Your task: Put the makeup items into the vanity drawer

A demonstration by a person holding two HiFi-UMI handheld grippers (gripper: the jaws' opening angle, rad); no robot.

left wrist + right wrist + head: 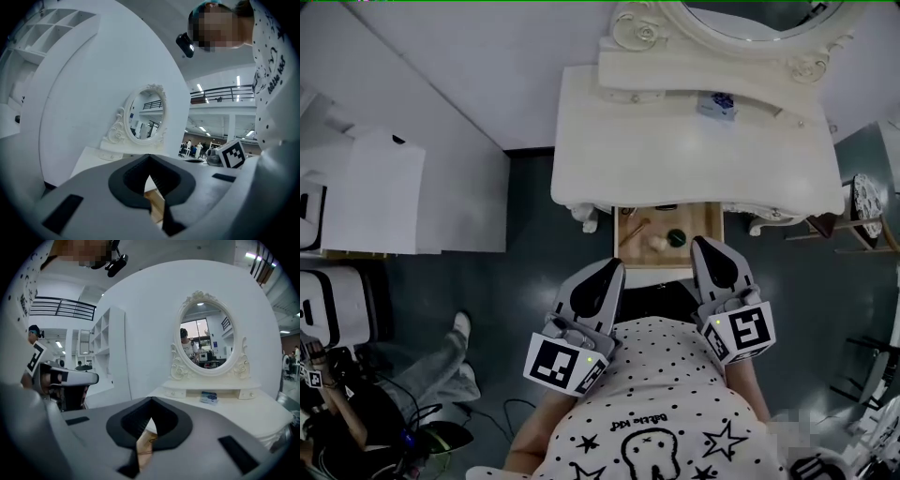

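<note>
Grippers first, since they're closest. The left hand-held gripper [612,269] and the right hand-held gripper [703,244] both sit close to the person's polka-dot shirt. Their smooth grey plastic jaws are closed tip to tip with nothing between them.

Just past the tips is the open vanity drawer [689,218], with a pale wood bottom. It sticks out from under the front edge of the glossy white counter [600,141]. Inside I can make out a slim wooden-handled brush [635,230], a round pale fluffy puff [657,243] and a small dark green round pot [677,238], all lying apart.

Further back, near the counter's back edge and right of the middle, there's a small blue-and-white packet [717,103] below the carved oval mirror [206,341].

My guess is the loading is mostly done. Next is either a reach over the open drawer for that packet, which needs the jaws opened first, or a push to shut the drawer.
</note>
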